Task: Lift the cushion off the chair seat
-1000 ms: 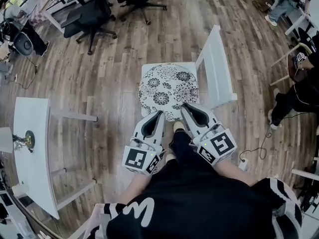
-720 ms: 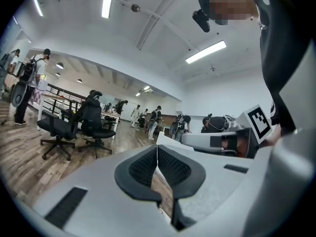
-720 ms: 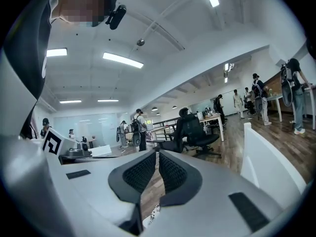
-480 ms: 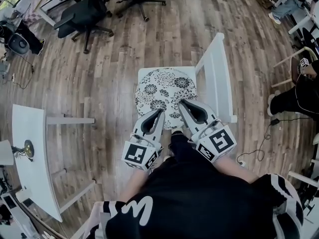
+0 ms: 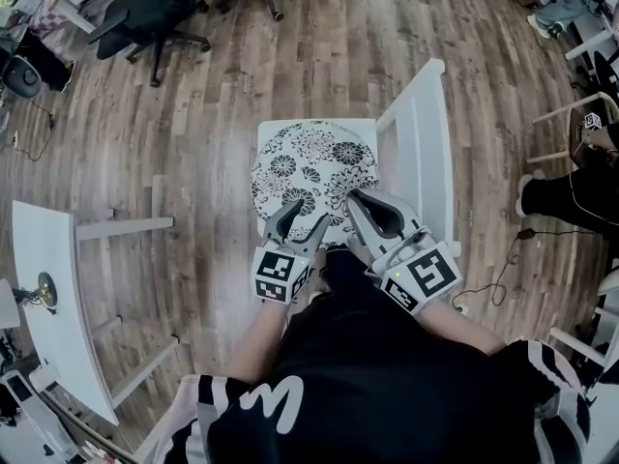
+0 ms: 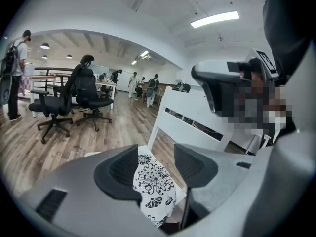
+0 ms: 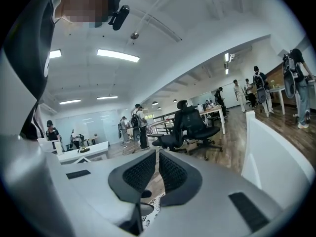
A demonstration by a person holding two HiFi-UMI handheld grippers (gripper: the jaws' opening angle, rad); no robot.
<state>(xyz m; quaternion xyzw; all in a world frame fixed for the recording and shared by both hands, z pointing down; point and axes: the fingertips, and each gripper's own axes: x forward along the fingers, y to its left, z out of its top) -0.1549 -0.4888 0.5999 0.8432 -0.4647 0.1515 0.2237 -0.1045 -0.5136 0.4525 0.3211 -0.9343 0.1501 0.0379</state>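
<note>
1. The flowered cushion (image 5: 311,174) lies flat on the white chair (image 5: 426,153) seat.
2. The left tongs (image 5: 300,218), at the chair's front edge, have just been opening and stand open. The cushion shows in the gap, unpressed.
3. The right tongs (image 5: 354,197), alongside, are closed and empty.
4. A wood floor (image 5: 193,114) surrounds the chair, with a white worktop (image 5: 48,288) to its left and office chairs (image 5: 145,17) beyond.

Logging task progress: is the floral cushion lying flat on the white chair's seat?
Yes, the head view shows the floral cushion lying flat on the seat of the white chair.

White cushion (image 5: 311,162) with black floral print, white chair (image 5: 427,153), brown wood-plank floor (image 5: 193,114).
</note>
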